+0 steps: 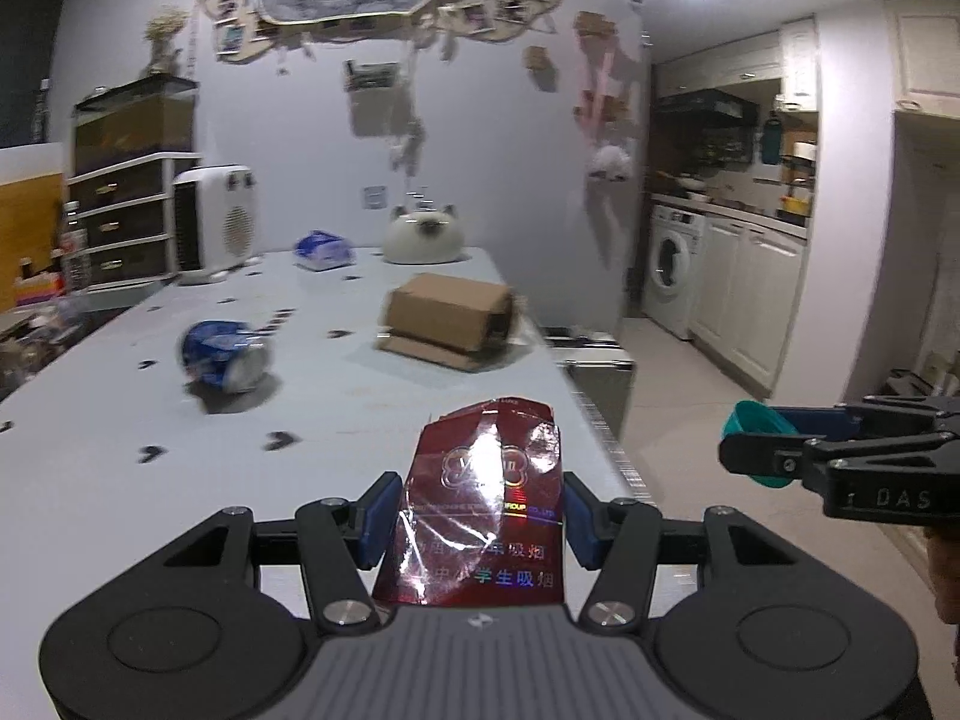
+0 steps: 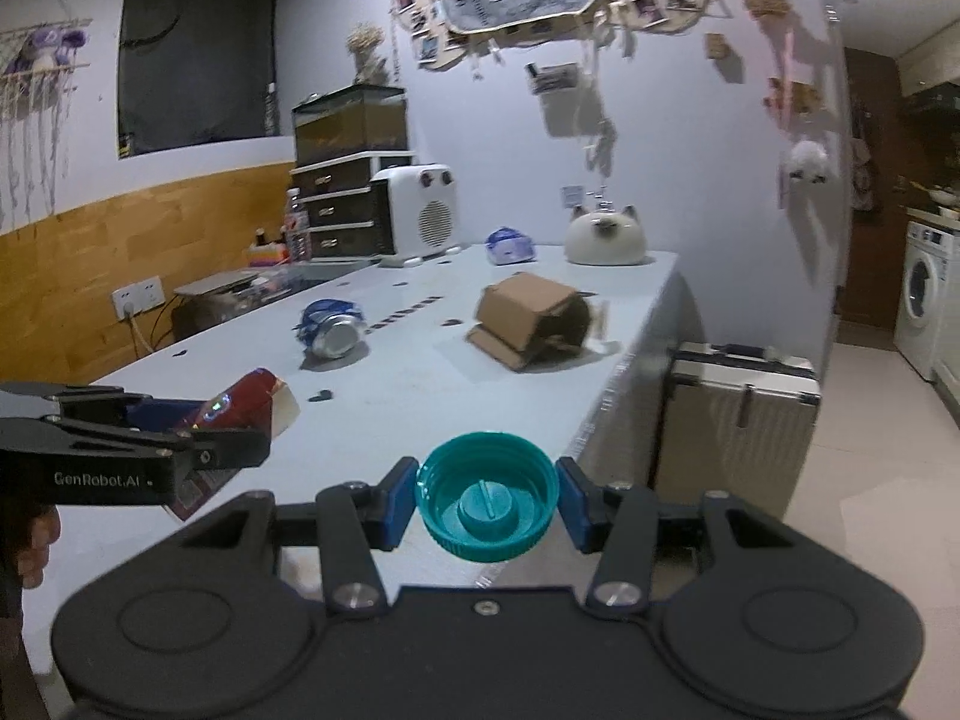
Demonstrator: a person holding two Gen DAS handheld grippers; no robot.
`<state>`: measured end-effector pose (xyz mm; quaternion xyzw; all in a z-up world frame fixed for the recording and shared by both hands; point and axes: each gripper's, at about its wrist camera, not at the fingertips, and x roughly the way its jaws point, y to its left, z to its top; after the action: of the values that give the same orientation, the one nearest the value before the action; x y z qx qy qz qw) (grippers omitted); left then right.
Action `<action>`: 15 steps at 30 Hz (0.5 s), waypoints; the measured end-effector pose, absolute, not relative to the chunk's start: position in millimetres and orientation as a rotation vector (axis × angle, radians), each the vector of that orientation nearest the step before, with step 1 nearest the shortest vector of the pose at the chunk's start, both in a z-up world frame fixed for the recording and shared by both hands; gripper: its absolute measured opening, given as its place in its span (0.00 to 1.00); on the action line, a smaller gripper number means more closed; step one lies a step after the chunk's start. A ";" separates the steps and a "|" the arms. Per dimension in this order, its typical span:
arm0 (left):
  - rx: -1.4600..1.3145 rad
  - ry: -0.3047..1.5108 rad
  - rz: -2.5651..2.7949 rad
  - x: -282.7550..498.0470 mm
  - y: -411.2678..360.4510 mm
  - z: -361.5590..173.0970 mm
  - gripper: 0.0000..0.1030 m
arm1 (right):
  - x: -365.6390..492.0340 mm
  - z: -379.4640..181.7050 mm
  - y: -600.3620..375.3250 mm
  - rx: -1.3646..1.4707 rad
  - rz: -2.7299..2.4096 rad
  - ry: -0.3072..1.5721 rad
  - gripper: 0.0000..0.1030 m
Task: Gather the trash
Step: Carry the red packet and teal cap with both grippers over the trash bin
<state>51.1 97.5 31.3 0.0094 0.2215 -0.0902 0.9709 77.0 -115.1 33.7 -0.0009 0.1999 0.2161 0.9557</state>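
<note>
In the left wrist view, a crushed blue can [image 1: 225, 355] lies left of centre on the counter [image 1: 336, 414], a cardboard box [image 1: 450, 318] to its right; the left gripper [image 1: 474, 519] has its jaws clamped on a red cigarette pack [image 1: 486, 516] at lower centre, and the right gripper [image 2: 487, 495] has its jaws clamped on a teal bottle cap [image 2: 487, 495]

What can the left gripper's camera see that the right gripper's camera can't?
Only the left wrist view shows the printed front of the red cigarette pack held in the left gripper, plus the kitchen cabinets.

Only the right wrist view shows the inside of the teal cap in the right gripper, a silver suitcase, a wall socket and a dark window.

Both show the crushed blue can, cardboard box, white heater and washing machine.
</note>
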 end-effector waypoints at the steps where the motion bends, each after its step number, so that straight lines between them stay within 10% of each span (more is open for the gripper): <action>1: 0.023 0.448 -0.190 50.3 89.6 31.2 0.55 | 73.4 33.4 -123.3 0.004 0.432 0.405 0.49; 15: 0.049 0.467 -0.320 46.4 -23.5 19.6 0.55 | 43.2 13.9 -233.0 0.080 0.282 0.418 0.49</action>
<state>46.4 -23.5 19.6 0.0244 0.2304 -0.1579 0.9599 43.2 -233.0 13.9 0.0395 0.2066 0.1394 0.9676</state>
